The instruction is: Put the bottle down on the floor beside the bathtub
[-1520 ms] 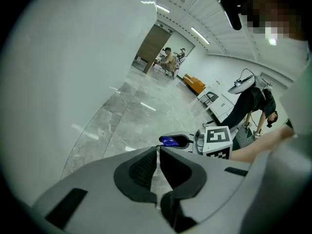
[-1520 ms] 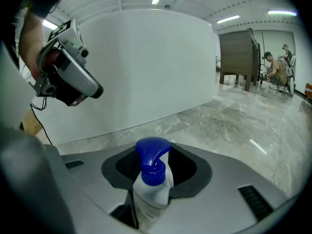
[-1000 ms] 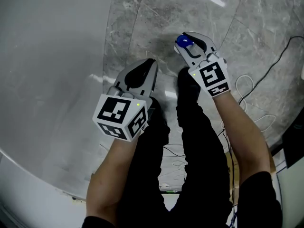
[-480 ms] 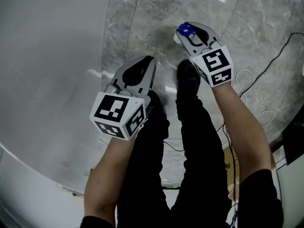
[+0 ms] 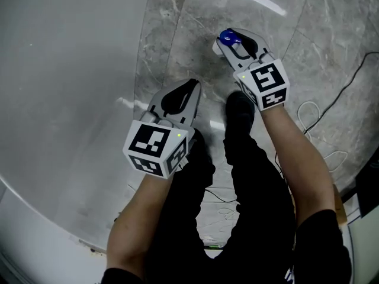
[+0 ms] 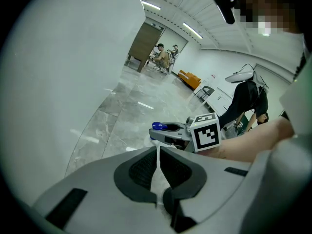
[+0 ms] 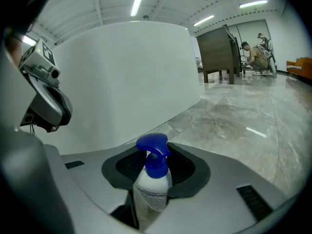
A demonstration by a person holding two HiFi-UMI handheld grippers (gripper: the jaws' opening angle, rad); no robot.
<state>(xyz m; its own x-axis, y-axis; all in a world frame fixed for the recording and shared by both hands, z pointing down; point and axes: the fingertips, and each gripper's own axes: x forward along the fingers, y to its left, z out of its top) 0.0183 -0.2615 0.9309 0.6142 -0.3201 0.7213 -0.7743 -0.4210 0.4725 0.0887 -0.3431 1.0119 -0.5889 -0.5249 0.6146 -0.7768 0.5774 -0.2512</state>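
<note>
One bottle [image 7: 152, 186], judged light, stiff and slick, is clamped at its shoulder by my right gripper [image 5: 234, 42]; left gripper [image 6: 157, 149] jaws together, empty.

Head view looks steeply down; both gripper views look low along jaws, sharing floor [image 5: 331, 34].

No word, brand or number can be read anywhere. The bottle [image 7: 151, 189] carries a pale label [image 7: 148, 198] with lines of small print, too blurred to make out. The cube [image 5: 155, 147] on the left tongs [image 5: 190, 87] and its twin on the right tongs [image 5: 234, 38] bear only black-and-white square patterns, no letters or digits.
</note>
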